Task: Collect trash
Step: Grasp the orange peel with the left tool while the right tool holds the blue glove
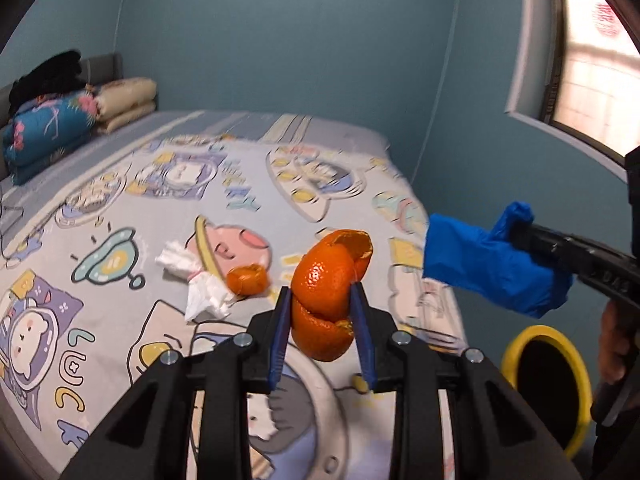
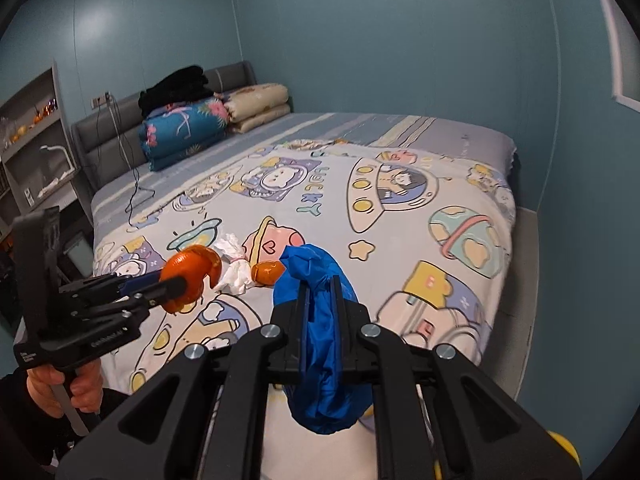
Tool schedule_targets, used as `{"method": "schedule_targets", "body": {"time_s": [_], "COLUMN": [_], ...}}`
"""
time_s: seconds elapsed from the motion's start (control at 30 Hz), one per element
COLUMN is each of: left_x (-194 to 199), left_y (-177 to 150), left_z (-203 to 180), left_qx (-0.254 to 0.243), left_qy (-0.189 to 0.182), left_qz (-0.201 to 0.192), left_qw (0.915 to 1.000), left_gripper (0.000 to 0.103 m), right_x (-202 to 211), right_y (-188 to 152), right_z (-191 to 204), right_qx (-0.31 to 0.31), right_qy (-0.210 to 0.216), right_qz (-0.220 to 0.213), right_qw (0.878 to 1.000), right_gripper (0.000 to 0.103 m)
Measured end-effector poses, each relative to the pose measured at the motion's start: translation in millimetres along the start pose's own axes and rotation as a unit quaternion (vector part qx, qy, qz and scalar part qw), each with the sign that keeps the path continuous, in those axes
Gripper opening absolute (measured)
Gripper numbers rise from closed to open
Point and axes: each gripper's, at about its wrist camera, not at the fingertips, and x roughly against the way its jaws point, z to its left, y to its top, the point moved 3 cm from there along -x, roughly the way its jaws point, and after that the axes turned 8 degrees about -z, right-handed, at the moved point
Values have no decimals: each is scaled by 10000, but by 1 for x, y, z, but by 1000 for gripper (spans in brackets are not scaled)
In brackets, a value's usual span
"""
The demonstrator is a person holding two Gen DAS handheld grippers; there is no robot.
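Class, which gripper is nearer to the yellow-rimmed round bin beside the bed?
Right. The right gripper, holding blue plastic, hangs just above the yellow-rimmed round bin; the left gripper, clamping orange peel, is over the bed.

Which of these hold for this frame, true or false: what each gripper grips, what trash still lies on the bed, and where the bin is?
1. The left gripper is shut on the orange peel. True.
2. The right gripper is open and holds nothing. False: it is shut on the blue glove.
3. A crumpled tissue and a smaller peel piece lie on the bed. True.
4. The yellow-rimmed bin stands on the bed. False: it sits beside and below the bed's edge.
5. The tissue is red. False: it is white.
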Motion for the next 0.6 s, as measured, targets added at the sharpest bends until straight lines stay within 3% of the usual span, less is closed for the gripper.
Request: {"method": "schedule_targets", "body": {"time_s": [0.3,0.6], "left_x": [59,92], "left_y": [12,14], "left_z": [-55,-115], "left_qx": [-255,-730], "left_qy": [-427,-761], "left_qz": [-382,-639], "left_qw": [9980,9924], "left_gripper": [28,28], "right_x": [79,148], "right_y": [-6,-13], "right_z": [-8,-34], "right_qx": [-32,-284], "right_qy": [-413,-831], "right_qz": [-402,-977], "right_qw": [9983,9913], "right_gripper": [8,8]}}
